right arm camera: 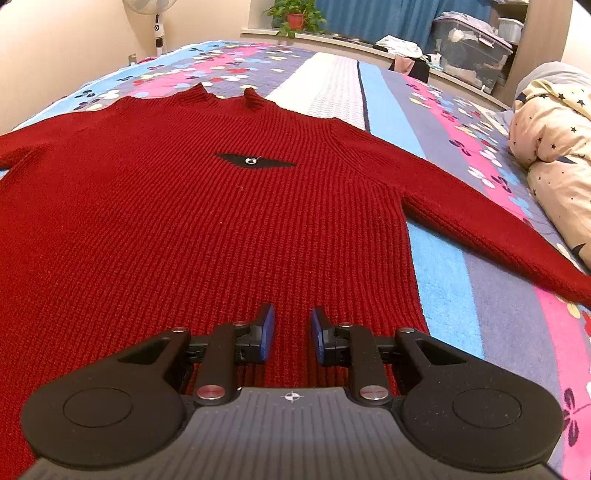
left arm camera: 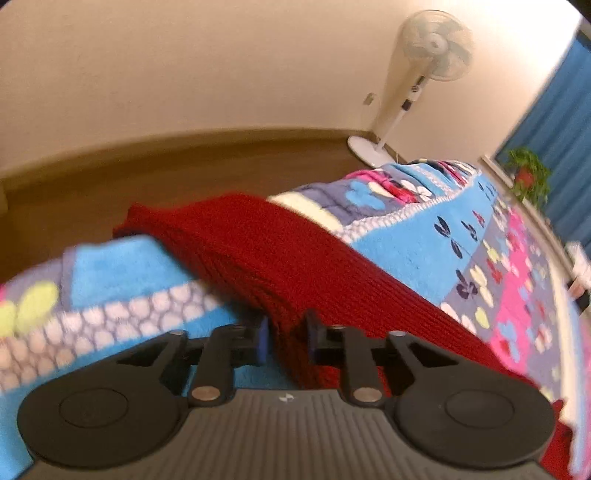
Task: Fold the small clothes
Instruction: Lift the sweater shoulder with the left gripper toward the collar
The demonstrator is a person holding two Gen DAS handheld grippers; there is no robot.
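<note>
A: Where is the red sweater (right arm camera: 207,206)?
B: It lies front up on the bed's flowered blanket (right arm camera: 443,266), collar at the far end, one sleeve stretched out to the right. A black patch (right arm camera: 255,160) with a small button sits on the chest.

A: And the right claw (right arm camera: 292,332)?
B: It is above the near hem, its blue pads (right arm camera: 267,332) spread apart with only knit showing between them.

A: The left claw (left arm camera: 286,334)?
B: It pinches a bunched fold of the sweater (left arm camera: 280,258), knit filling the gap between the fingers. That view is blurred.

A: What lies farther out?
B: A starred quilt (right arm camera: 554,147) on the right. At the far side, a white standing fan (left arm camera: 424,74), a potted plant (right arm camera: 293,16) and blue curtains (right arm camera: 369,18).
</note>
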